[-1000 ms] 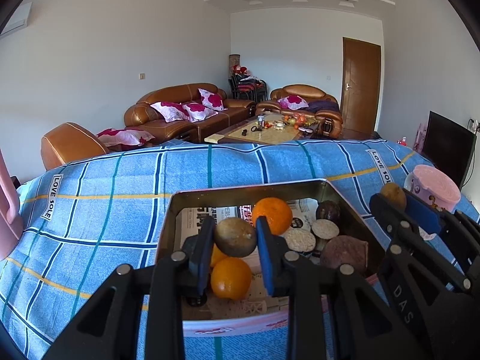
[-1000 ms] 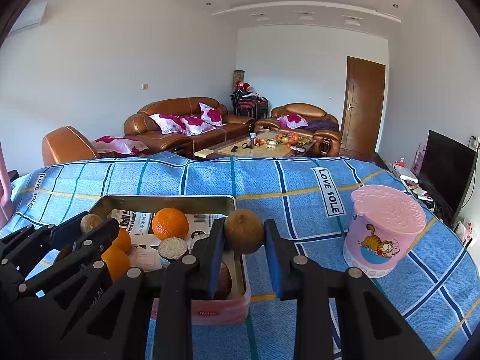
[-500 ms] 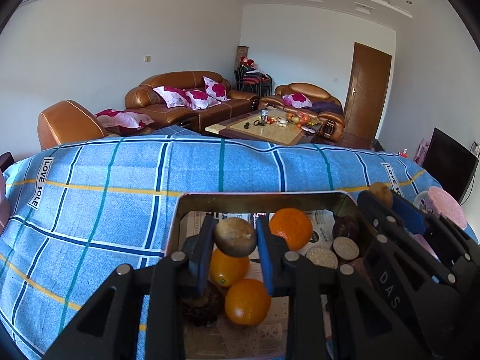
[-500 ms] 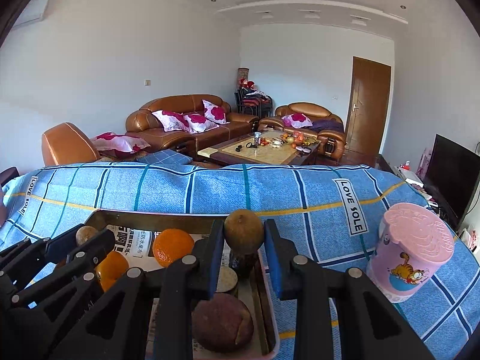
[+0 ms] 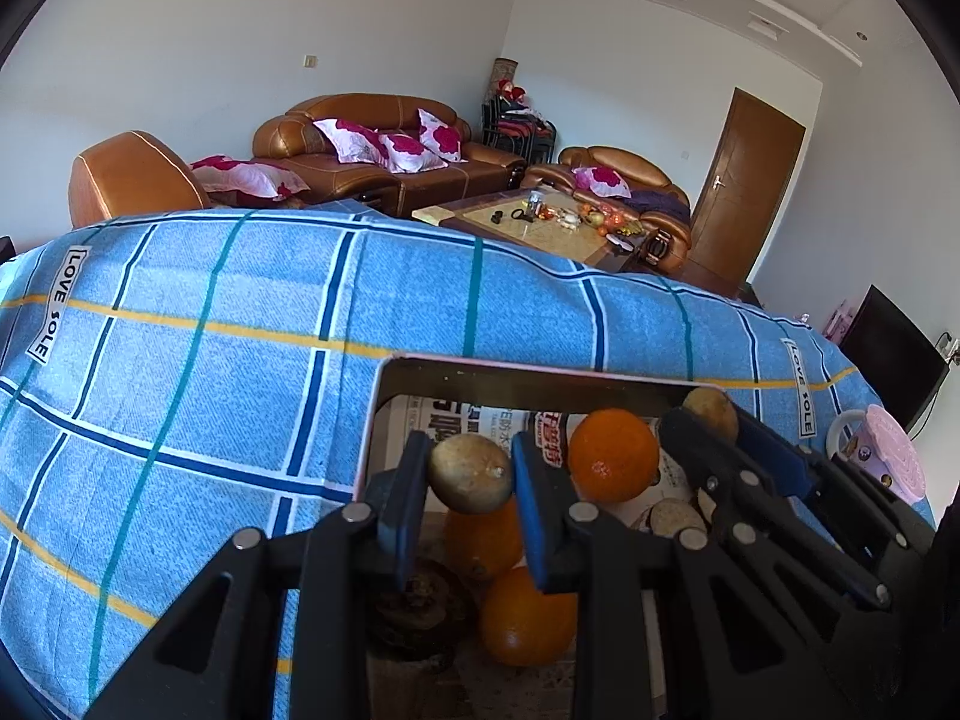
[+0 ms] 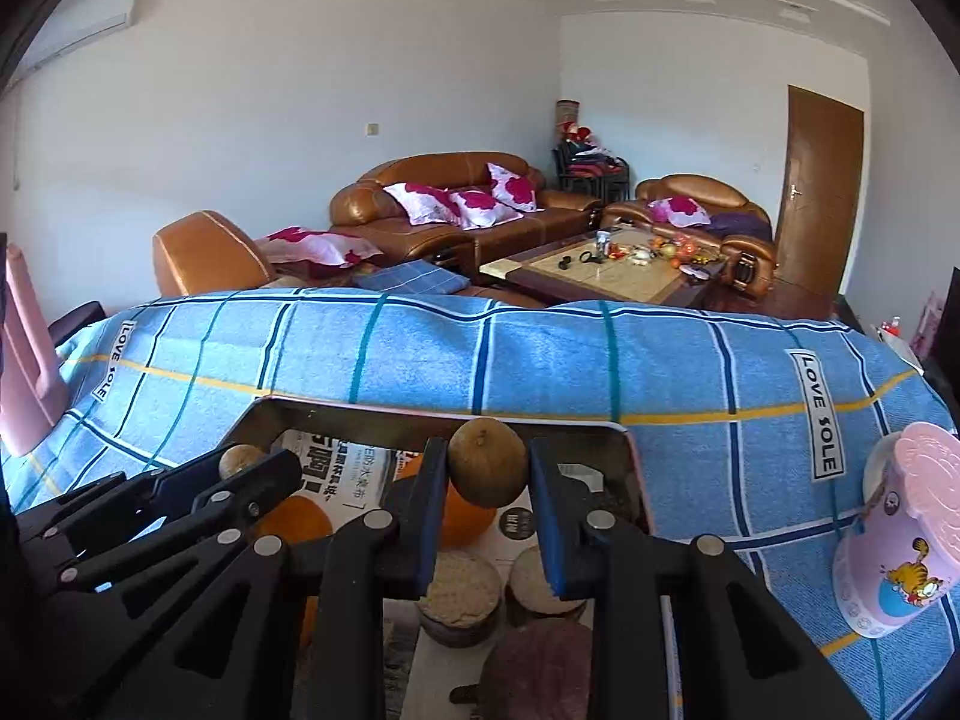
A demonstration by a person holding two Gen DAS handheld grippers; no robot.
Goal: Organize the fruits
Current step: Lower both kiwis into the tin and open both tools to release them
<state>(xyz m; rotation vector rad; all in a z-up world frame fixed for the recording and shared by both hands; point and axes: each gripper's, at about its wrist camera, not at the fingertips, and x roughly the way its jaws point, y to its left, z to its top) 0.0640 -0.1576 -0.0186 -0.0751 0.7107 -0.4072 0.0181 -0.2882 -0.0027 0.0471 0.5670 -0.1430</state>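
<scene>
My left gripper (image 5: 470, 480) is shut on a brown round fruit (image 5: 470, 482) and holds it above the left part of the open box (image 5: 540, 378). My right gripper (image 6: 487, 474) is shut on another brown round fruit (image 6: 487, 462) above the box's right part (image 6: 444, 417). The box is lined with newspaper and holds oranges (image 5: 612, 456), a dark fruit (image 5: 420, 600) and several round pale-topped pieces (image 6: 459, 582). Each gripper shows in the other's view, the right one (image 5: 711, 420) and the left one (image 6: 240, 462).
The box stands on a blue checked cloth (image 5: 210, 348) over the table. A pink lidded cup (image 6: 900, 534) stands to the right of the box. A pink object (image 6: 24, 354) is at the far left. Sofas and a coffee table (image 6: 606, 276) lie beyond.
Both grippers have moved forward and down over the box, each still holding its brown fruit. The box now fills more of both views.
</scene>
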